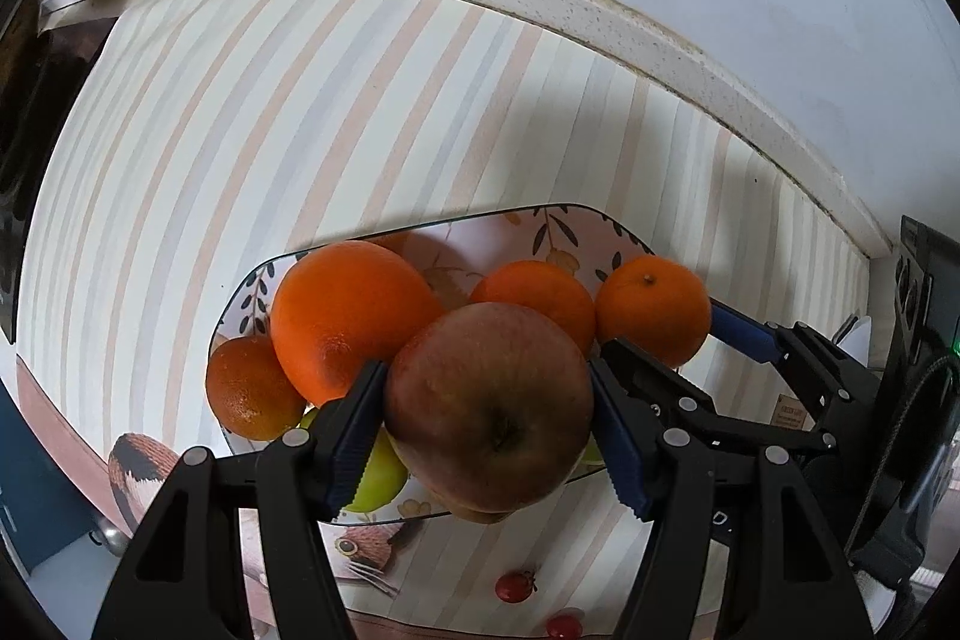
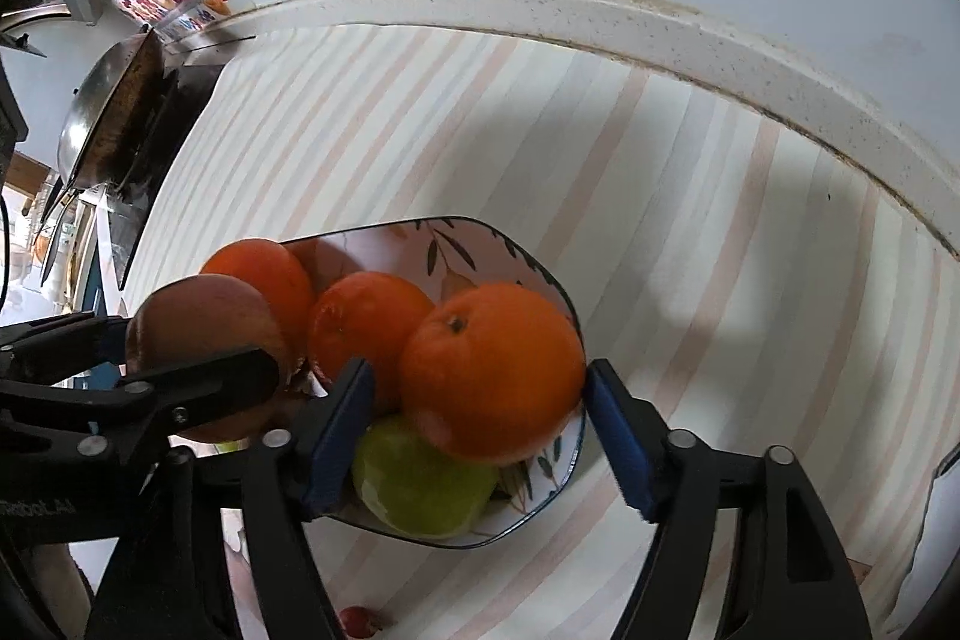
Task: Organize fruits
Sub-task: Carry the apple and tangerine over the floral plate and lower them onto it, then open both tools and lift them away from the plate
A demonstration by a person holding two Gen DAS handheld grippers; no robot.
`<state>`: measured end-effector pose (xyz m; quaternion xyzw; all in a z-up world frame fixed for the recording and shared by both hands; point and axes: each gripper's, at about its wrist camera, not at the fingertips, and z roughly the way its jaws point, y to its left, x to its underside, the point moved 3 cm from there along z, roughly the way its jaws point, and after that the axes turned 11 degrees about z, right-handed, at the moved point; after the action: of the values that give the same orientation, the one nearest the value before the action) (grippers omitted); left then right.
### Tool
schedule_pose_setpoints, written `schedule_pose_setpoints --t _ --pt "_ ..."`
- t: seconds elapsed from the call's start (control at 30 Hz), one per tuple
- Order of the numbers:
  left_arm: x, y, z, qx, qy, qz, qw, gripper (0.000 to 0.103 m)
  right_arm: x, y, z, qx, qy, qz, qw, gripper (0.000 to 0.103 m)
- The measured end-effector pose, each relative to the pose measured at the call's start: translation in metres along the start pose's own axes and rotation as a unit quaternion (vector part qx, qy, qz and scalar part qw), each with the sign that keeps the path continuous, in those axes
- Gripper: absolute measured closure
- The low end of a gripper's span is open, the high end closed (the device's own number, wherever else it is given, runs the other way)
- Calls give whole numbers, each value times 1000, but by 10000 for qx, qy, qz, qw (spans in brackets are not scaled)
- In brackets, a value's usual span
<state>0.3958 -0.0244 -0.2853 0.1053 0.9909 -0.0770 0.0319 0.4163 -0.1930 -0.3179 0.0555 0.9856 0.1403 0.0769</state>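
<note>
My left gripper (image 1: 487,370) is shut on a red apple (image 1: 498,418), and both blue pads press its sides above the leaf-patterned plate (image 1: 564,226). On the plate lie a large orange (image 1: 348,316), two smaller ones (image 1: 252,388) and a green apple (image 1: 378,478). In the right wrist view, my right gripper (image 2: 480,370) stands open around another orange (image 2: 492,370) over the plate (image 2: 528,256) and the green apple (image 2: 420,484). A gap shows at its left pad (image 2: 336,436). At the left edge of that view, the left gripper (image 2: 180,382) holds the red apple (image 2: 204,328).
The plate sits on a striped cloth (image 1: 240,130) covering the counter. Two small red fruits (image 1: 515,586) lie on the cloth near me. A speckled ledge (image 2: 660,34) and tiled wall run behind. A wok on a stove (image 2: 114,112) stands at the far left.
</note>
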Motion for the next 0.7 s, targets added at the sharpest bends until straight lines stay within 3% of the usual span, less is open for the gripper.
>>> schedule_pose_setpoints --t 0.43,0.5,0.6,0.7 --pt "4 4 1 101 134 -273 9995 39 3 -6 -12 -23 -37 -13 10000 21" --pt "6 4 -4 106 87 -284 9995 39 3 -5 -18 -9 -106 -10 9999 20" --pt "9 4 -16 183 -92 -307 9993 39 7 -5 -32 -74 -216 59 9997 10" --pt "12 6 -29 211 -280 -368 9987 34 12 -4 -44 -147 -329 47 9993 10"
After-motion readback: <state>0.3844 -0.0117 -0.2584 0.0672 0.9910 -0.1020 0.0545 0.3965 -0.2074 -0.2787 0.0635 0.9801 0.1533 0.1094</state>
